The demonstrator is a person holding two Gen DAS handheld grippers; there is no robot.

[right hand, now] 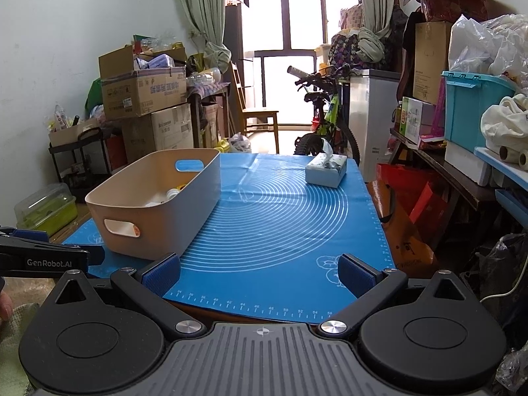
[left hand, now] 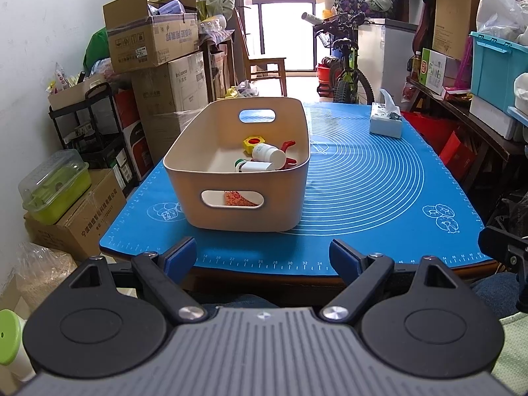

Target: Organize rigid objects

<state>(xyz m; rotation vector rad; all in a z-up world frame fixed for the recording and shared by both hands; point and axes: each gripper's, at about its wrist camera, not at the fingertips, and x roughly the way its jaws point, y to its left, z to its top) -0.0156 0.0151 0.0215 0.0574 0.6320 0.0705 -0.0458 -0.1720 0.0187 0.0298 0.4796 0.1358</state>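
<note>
A beige bin (left hand: 211, 178) with handle slots stands on the blue mat (left hand: 363, 198). Inside lie a white bottle (left hand: 268, 153), a yellow and red piece (left hand: 253, 142), a red part (left hand: 287, 147) and a white and green tube (left hand: 254, 166); a red patterned item (left hand: 238, 199) shows through the near slot. My left gripper (left hand: 263, 257) is open and empty, held back at the table's front edge, facing the bin. My right gripper (right hand: 259, 275) is open and empty at the front edge, right of the bin (right hand: 158, 204). The left gripper's side (right hand: 49, 257) shows there too.
A tissue box (left hand: 385, 121) sits at the mat's far right, also in the right wrist view (right hand: 326, 170). Stacked cardboard boxes (left hand: 155, 43) and a black cart (left hand: 89, 122) stand left. A bicycle (left hand: 343, 66) stands behind, and a cluttered bench (left hand: 462, 112) runs along the right.
</note>
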